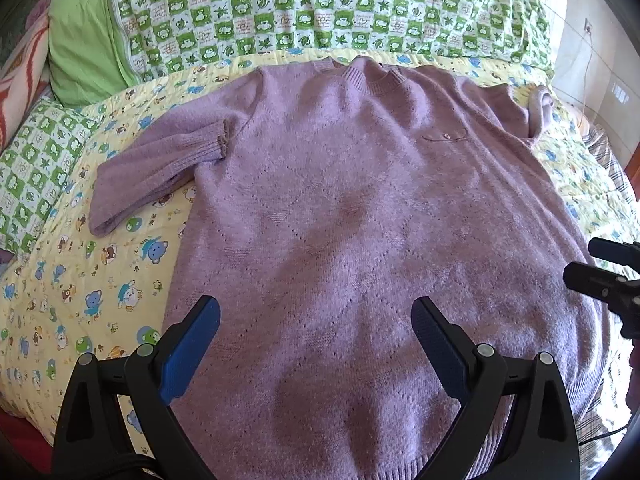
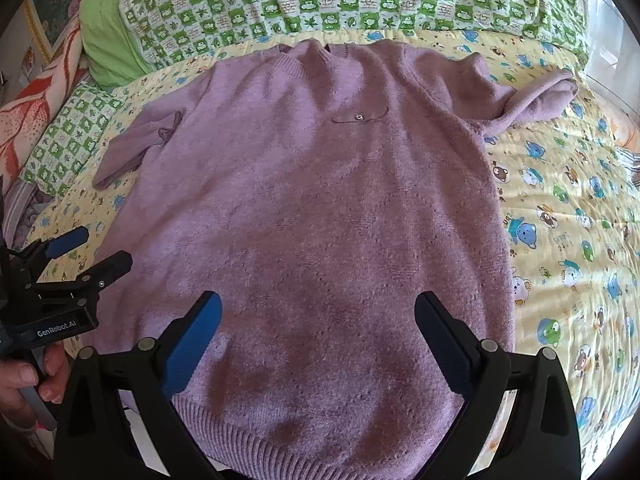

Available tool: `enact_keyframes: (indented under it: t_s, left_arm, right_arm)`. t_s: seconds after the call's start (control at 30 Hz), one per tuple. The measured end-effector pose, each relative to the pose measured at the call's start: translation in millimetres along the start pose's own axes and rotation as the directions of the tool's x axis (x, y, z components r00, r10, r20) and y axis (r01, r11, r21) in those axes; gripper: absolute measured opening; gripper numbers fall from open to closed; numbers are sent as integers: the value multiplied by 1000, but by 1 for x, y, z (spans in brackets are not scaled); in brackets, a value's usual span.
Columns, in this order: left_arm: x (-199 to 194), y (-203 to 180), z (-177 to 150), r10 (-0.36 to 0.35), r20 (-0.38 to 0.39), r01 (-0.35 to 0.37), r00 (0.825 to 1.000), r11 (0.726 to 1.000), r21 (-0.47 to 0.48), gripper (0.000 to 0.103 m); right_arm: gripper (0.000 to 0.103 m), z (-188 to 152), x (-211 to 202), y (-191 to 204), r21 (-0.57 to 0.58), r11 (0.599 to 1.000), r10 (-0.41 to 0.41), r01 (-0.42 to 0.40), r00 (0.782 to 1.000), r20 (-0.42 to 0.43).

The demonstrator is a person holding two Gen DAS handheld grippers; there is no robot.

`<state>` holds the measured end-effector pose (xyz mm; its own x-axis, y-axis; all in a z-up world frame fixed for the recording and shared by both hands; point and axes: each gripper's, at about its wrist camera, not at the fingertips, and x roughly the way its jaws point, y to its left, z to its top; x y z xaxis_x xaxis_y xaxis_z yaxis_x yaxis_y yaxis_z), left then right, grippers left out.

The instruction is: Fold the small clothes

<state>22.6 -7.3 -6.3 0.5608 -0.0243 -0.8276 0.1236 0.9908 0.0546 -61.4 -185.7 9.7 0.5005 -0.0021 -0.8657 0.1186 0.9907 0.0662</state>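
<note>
Two hand-held grippers, left hand-held gripper (image 1: 316, 326) and right hand-held gripper (image 2: 318, 322), are wide and hold nothing. Our purple sweater (image 1: 360, 208) lies flat in the middle of the frame on the bed (image 1: 80, 280). We think we should pinch a sleeve (image 1: 160, 168) and fold it in slowly.

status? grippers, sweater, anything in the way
Left gripper and right gripper open, above hem end. Purple sweater flat on quilt, unfolded; left sleeve doubled back. Nothing blocking.

Left gripper (image 1: 316, 322) hovers wide apart over purple sweater (image 1: 360, 208) on yellow quilt (image 1: 80, 280)
</note>
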Motion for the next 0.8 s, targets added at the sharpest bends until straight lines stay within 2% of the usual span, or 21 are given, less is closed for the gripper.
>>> enact_keyframes:
  t_s: [0.17, 0.43, 0.67, 0.8]
  left_arm:
    - [11, 0, 9, 5, -7, -5, 1000, 1000, -6, 97]
    - [37, 2, 35, -5, -48, 4, 999, 1000, -24, 97]
    - [62, 6, 74, 0, -70, -3, 998, 999, -41, 97]
    - [81, 10, 104, -31, -79, 25, 996, 997, -75, 97]
  right_arm:
    - [97, 9, 2, -21, 53, 998, -15, 15, 1000, 1]
    - [97, 42, 5, -78, 156, 986, -67, 62, 997, 26]
    - [97, 91, 7, -148, 278, 954, -143, 117, 987, 75]
    - [97, 126, 11, -191, 339, 930, -188, 142, 976, 106]
